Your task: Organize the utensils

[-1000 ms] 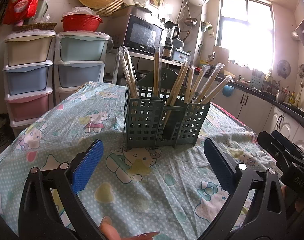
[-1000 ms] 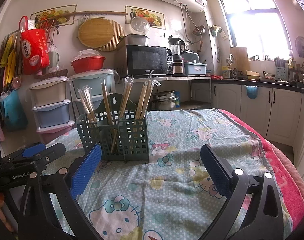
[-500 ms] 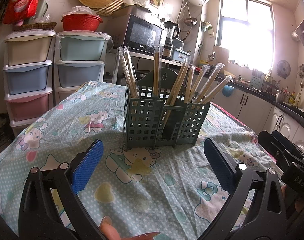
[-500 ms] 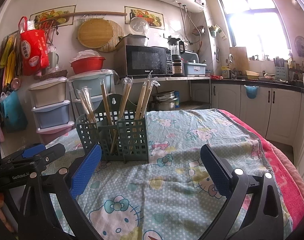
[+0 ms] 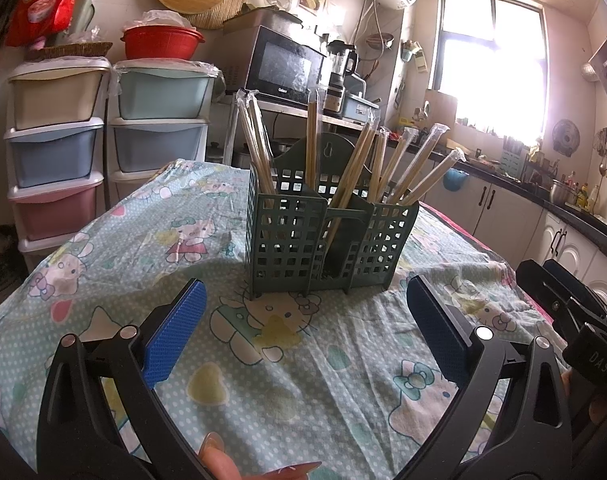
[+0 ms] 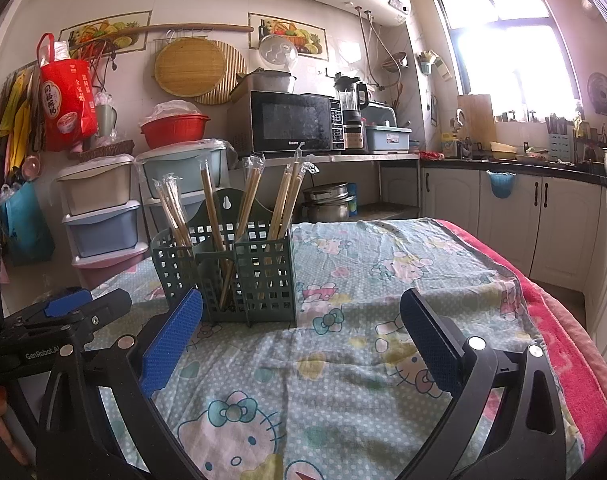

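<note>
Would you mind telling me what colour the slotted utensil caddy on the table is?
Dark green; the utensil caddy shows best in the left wrist view.

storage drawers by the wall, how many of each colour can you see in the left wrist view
cream drawers: 1
mint drawers: 1
blue drawers: 2
pink drawers: 1
total: 5
Anything lower in the right stack is hidden behind the table.
</note>
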Tool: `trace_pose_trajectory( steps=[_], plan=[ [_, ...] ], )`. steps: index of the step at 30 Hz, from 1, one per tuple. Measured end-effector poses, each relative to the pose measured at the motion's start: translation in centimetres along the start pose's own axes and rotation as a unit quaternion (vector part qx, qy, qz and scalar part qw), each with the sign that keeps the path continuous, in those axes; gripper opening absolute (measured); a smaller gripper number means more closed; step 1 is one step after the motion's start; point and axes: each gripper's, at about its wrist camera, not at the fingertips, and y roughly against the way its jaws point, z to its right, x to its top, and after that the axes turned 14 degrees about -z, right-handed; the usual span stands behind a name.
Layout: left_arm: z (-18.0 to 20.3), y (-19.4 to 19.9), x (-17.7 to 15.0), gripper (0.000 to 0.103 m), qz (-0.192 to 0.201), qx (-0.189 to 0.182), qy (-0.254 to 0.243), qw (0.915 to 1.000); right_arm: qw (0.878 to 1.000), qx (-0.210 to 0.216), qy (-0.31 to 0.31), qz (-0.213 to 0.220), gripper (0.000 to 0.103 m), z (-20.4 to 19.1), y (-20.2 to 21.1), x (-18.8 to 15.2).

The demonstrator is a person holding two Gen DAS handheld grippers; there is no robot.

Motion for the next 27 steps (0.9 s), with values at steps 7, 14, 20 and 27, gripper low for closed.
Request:
trace_pose_trajectory(
  steps=[7, 14, 20, 27],
  plan=[
    [-0.1, -0.3, 0.0, 0.092, -0.009, -0.004, 0.001, 1.0000, 1.000, -0.003, -0.005, 0.002, 0.096, 0.3, 0.3, 0.3],
    [-0.2, -0.5, 0.2, 0.092, -0.014, -0.004, 0.003, 0.9999, 1.000, -0.004, -0.006, 0.002, 0.096, 0.3, 0.3, 0.4],
    [-0.3, -0.5, 0.2, 0.092, -0.017, -0.001, 0.007, 0.9998, 1.000, -0.004, -0.007, 0.003, 0.096, 0.3, 0.4, 0.3],
    [-4.1, -1.6, 2.5, 0.092, -0.067, 0.071, 0.047, 0.9941, 0.994, -0.053, -0.064, -0.072, 0.096, 5.7, -2.6, 2.7]
  ],
)
